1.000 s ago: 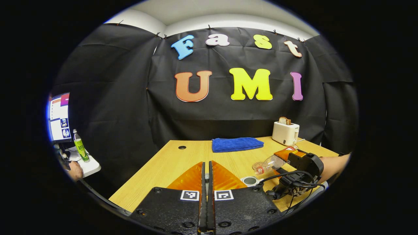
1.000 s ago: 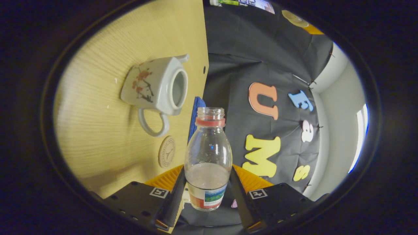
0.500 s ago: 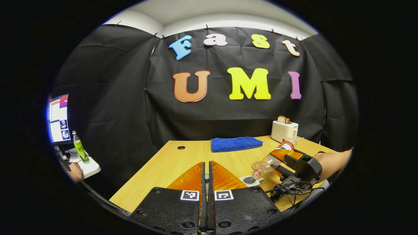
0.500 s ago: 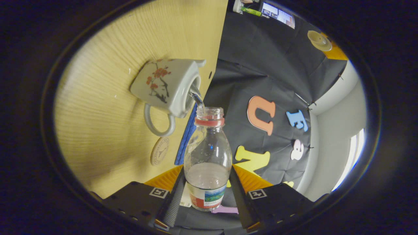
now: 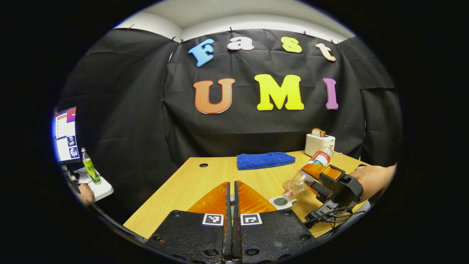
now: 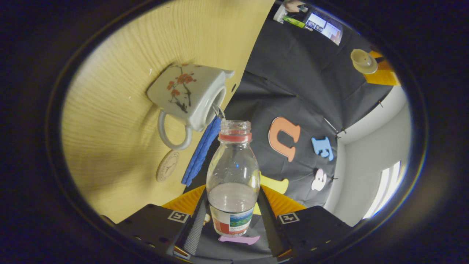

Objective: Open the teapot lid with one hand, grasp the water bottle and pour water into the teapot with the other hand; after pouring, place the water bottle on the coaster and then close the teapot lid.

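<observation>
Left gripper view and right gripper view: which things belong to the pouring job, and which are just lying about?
Job:
water bottle, held by the right gripper
teapot
teapot lid
coaster
left gripper

Lying about:
blue towel
toaster
green bottle
monitor

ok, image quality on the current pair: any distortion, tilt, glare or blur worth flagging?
Left gripper view: sharp and evenly lit, with fisheye bowing at the table edges. Right gripper view: scene rolled hard because the hand-held gripper tips the water bottle toward the teapot; the table curves strongly, a bright window blows out at the right rim, and small highlights sit on the bottle glass.
</observation>
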`<state>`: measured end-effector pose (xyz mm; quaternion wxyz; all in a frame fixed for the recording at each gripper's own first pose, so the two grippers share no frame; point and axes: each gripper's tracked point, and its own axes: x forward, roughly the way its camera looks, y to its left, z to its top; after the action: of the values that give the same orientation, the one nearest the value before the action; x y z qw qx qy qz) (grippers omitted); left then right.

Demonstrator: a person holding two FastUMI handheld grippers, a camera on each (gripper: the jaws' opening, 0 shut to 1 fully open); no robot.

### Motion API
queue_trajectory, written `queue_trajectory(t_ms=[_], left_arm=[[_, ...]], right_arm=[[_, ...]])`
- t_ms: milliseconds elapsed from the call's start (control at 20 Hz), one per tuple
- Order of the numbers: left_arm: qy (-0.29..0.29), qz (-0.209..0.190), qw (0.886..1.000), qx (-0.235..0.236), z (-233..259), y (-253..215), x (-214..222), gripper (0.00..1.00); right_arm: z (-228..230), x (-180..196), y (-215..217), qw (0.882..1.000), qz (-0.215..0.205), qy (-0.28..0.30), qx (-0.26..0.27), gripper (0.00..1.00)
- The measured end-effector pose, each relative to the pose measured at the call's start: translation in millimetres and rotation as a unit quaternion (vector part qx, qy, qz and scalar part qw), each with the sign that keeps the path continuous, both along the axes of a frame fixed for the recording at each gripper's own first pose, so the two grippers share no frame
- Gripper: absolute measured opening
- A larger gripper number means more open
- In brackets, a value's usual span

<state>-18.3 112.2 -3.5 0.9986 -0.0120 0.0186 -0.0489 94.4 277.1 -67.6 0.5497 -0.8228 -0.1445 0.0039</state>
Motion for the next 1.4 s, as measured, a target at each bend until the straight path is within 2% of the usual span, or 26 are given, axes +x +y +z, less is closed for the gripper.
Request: queue_trajectory(t_ms=[800, 950, 1000, 1400], left_arm=[[-0.001, -0.005, 1.0, 0.006, 0, -3, -1, 0.03], [0.0, -0.005, 1.0, 0.005, -2, -2, -1, 0.03], [0.001, -0.004, 1.0, 0.004, -2, 0, -1, 0.03], [0.004, 0.0, 1.0, 0.01, -4, -1, 1, 0.03]], right_arm=[[47, -11, 19, 0.99, 0.032, -0.099, -0.092, 0.73], [49, -11, 17, 0.989, 0.038, -0.105, -0.097, 0.72], [50, -10, 17, 0.989, 0.038, -0.107, -0.1, 0.75], [48, -12, 17, 0.988, 0.043, -0.113, -0.095, 0.73]])
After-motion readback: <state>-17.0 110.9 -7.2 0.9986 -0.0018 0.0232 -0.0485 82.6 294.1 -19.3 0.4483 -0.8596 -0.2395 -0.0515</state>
